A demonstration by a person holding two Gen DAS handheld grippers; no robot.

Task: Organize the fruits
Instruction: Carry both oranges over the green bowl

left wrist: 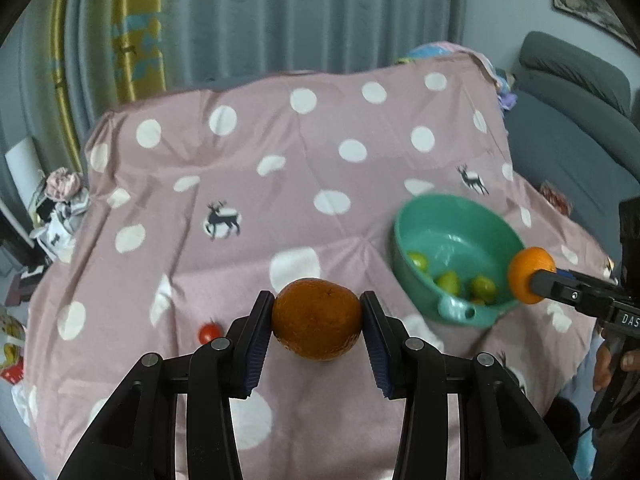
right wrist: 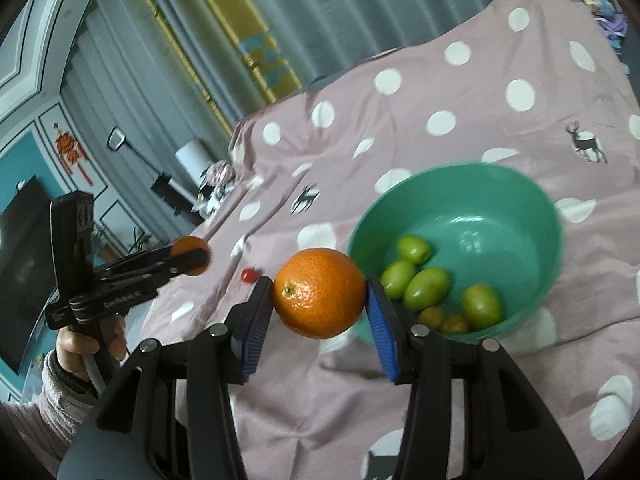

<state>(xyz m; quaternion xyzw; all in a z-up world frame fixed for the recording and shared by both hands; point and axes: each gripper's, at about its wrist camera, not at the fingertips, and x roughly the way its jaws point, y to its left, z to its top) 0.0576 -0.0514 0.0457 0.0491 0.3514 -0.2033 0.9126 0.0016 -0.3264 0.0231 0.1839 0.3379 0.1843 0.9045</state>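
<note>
Gripping one orange each — left gripper (left wrist: 317,320) clamps a dark orange (left wrist: 317,319), right gripper (right wrist: 320,294) a bright orange (right wrist: 319,293) just left of the green bowl (right wrist: 516,188); cherry tomato (left wrist: 209,333) left of the left jaws.

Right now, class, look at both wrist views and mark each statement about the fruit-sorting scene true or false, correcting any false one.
1. Each gripper holds an orange. True: the left gripper clamps one orange, the right gripper another orange.
2. The green bowl is empty. False: it holds several green fruits and a few small orange ones.
3. A small red tomato lies on the cloth. True.
4. The cloth is plain blue. False: it is pink with white dots and deer.
</note>
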